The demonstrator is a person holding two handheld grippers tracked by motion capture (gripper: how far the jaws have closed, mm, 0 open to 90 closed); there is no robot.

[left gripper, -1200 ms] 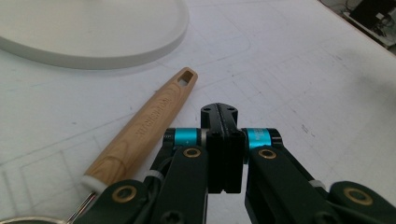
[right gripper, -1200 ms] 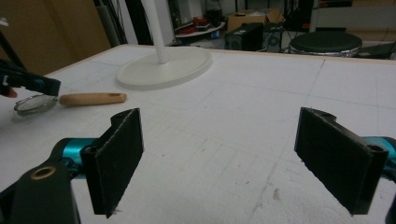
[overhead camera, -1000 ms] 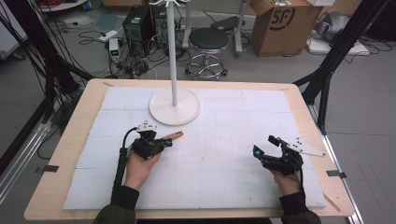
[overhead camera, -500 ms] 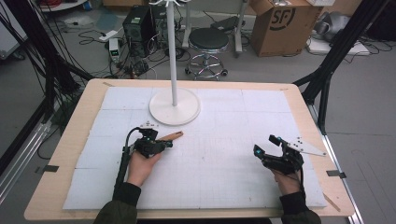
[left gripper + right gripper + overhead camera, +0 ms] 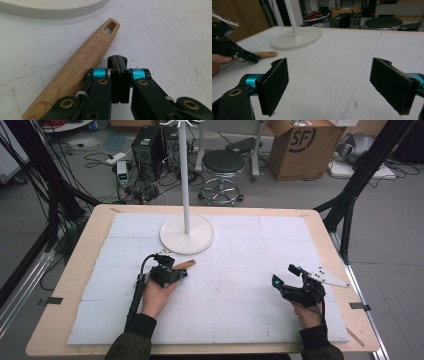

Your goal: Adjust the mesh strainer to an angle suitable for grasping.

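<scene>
A wooden handle [image 5: 82, 65] stamped "KITCHEN TOOL", with a hole at its far end, lies flat on the white mat. In the high view the handle [image 5: 186, 264] points toward the stand's base. My left gripper [image 5: 117, 58] is shut with nothing between its jaws. It rests just right of the handle, which passes under its left linkage. The left gripper [image 5: 181, 274] sits left of centre in the high view. My right gripper [image 5: 337, 85] is open and empty, low over the mat near the right front, and shows as the right gripper [image 5: 284, 275] from above.
A white stand with a round base [image 5: 186, 234] and thin pole [image 5: 184, 175] stands at the back centre of the white mat [image 5: 240, 250]. The wooden table edge [image 5: 345, 270] runs along the right. A stool, boxes and cables are on the floor beyond.
My left gripper has edged slightly right along the wooden handle. The right gripper has stayed put and open.
</scene>
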